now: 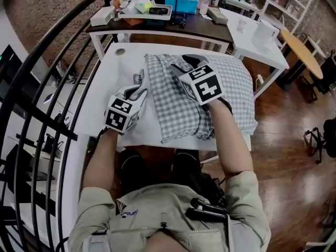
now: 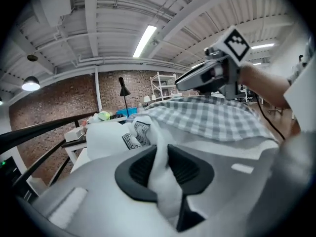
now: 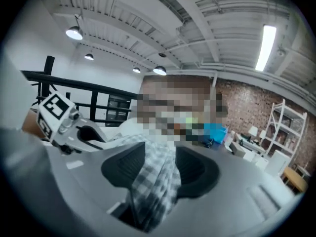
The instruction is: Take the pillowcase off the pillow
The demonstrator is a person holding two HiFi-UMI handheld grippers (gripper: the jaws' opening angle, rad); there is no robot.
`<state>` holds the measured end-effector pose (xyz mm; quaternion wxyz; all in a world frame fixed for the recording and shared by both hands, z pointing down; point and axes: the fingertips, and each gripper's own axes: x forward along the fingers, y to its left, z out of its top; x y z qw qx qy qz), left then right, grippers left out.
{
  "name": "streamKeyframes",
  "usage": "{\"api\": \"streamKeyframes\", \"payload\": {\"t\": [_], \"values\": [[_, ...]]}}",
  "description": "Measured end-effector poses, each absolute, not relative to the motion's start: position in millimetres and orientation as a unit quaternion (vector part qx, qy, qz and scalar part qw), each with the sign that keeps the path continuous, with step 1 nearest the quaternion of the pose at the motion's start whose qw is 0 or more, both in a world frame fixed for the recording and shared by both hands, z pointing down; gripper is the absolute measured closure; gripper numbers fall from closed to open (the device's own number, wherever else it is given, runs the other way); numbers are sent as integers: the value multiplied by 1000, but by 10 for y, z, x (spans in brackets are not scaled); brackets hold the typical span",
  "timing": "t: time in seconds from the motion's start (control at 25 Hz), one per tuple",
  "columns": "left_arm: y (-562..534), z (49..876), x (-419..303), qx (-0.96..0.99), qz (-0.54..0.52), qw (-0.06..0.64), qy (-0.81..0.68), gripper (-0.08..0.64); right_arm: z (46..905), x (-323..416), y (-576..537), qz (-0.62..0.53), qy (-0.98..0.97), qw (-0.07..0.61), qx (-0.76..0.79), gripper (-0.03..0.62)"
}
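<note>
The left hand-held gripper (image 2: 163, 167) pinches the white pillow (image 2: 106, 139), which lies on the worktop (image 1: 118, 62) half out of the checked pillowcase (image 1: 173, 114). The right hand-held gripper (image 3: 160, 169) is spread wide, with pillowcase cloth loose between its jaws. A pull now could let that cloth slip out, I think, and the pillow would stay stuck inside.

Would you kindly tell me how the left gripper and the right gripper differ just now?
The left gripper grips the white pillow; the right gripper has the checked pillowcase between its jaws. The left gripper's jaws pinch their fabric tight; the right gripper's stand wide, the cloth loose between them. In the head view the right gripper sits over the pillowcase, the left gripper beside it. Both have cloth between the jaws.
</note>
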<state>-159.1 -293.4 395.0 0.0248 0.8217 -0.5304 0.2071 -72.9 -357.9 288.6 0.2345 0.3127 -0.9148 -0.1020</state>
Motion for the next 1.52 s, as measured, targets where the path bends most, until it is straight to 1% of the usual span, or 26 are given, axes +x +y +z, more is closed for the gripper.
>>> {"api": "streamKeyframes", "payload": {"t": [0.08, 0.2, 0.24, 0.32, 0.4, 0.48, 0.64, 0.72, 0.8, 0.88, 1.0, 1.08, 1.16, 1.24, 1.36, 1.52], "values": [[-2816, 3944, -1542, 821, 205, 0, -532, 501, 3034, -850, -3736, -99, -905, 266, 317, 402], [-2681, 3842, -1569, 818, 192, -41, -541, 515, 3320, -929, -3845, -97, -886, 316, 324, 405], [-2646, 3794, -1594, 817, 186, -54, -543, 521, 3346, -917, -3869, -107, -879, 324, 332, 436], [-2577, 3688, -1642, 817, 172, -71, -546, 538, 3248, -846, -3954, -142, -861, 327, 363, 557], [-2511, 3510, -1731, 814, 144, -82, -556, 546, 3111, -692, -4102, -167, -837, 329, 404, 572], [-2403, 3306, -1859, 811, 107, -84, -569, 548, 2987, -420, -4288, -169, -813, 333, 448, 574], [-2168, 2962, -2139, 796, 53, -90, -596, 548, 2837, 275, -4595, -123, -787, 320, 513, 575], [-2150, 2917, -2265, 794, 45, -81, -601, 548, 2939, 691, -4680, -83, -768, 325, 545, 578], [-2217, 3009, -2372, 796, 42, -55, -602, 548, 3162, 932, -4695, -36, -765, 327, 554, 578], [-2354, 3220, -2432, 795, 44, -17, -605, 548, 3364, 971, -4681, -20, -766, 328, 552, 578], [-2566, 3537, -2440, 790, 58, 19, -610, 548, 3320, 731, -4682, -95, -781, 318, 529, 578], [-2646, 3597, -2419, 789, 70, 11, -610, 538, 3287, 665, -4631, -112, -791, 307, 517, 568], [-2671, 3545, -2396, 789, 83, -5, -609, 481, 3251, 688, -4502, -99, -805, 284, 512, 528], [-2623, 3444, -2363, 788, 97, -20, -608, 426, 3163, 678, -4273, -95, -821, 253, 504, 505], [-2410, 3261, -2171, 795, 109, -46, -595, 423, 3051, 682, -3783, -102, -840, 218, 487, 486], [-2029, 3208, -1672, 824, 129, -75, -547, 422, 3095, 762, -3016, -93, -861, 179, 467, 476]]}}
